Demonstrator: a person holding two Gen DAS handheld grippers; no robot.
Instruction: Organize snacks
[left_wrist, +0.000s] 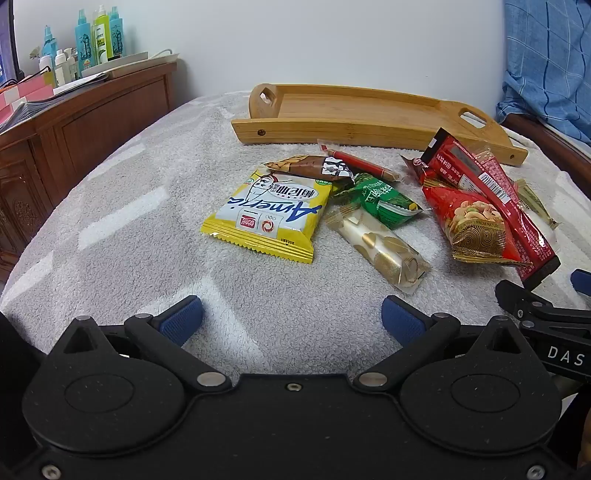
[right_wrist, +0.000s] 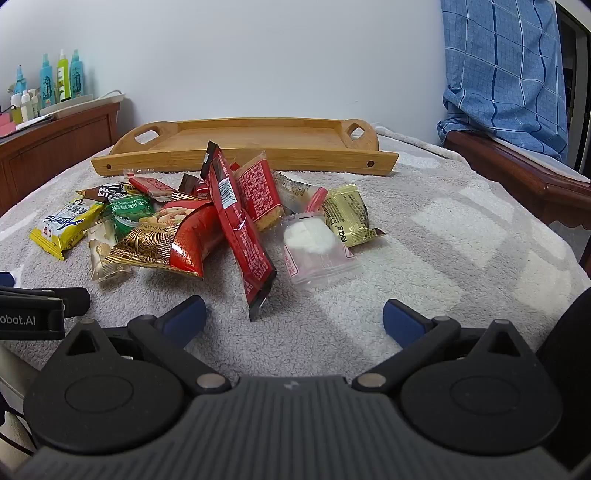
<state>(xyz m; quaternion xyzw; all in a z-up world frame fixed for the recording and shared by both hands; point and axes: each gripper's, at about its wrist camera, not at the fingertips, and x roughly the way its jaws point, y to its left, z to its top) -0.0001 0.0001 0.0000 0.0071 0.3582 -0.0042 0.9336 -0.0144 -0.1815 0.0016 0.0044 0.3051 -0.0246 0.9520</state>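
Several snack packets lie in a pile on a grey towel (left_wrist: 129, 229) in front of an empty bamboo tray (left_wrist: 354, 107), also in the right wrist view (right_wrist: 258, 136). Among them are a yellow packet (left_wrist: 269, 214), a gold-white bar (left_wrist: 380, 247), a green packet (left_wrist: 384, 199), a red nut bag (right_wrist: 173, 240), a long red stick pack (right_wrist: 240, 225), a clear packet with a white sweet (right_wrist: 314, 247) and a gold packet (right_wrist: 347, 214). My left gripper (left_wrist: 291, 317) is open and empty, just short of the pile. My right gripper (right_wrist: 293, 317) is open and empty, its tips near the stick pack's end.
A wooden cabinet (left_wrist: 74, 125) with bottles (left_wrist: 96, 37) stands at the left. A blue checked cloth (right_wrist: 506, 70) hangs over wooden furniture (right_wrist: 524, 177) at the right. The other gripper's body shows at each view's edge (left_wrist: 546, 325) (right_wrist: 33, 314).
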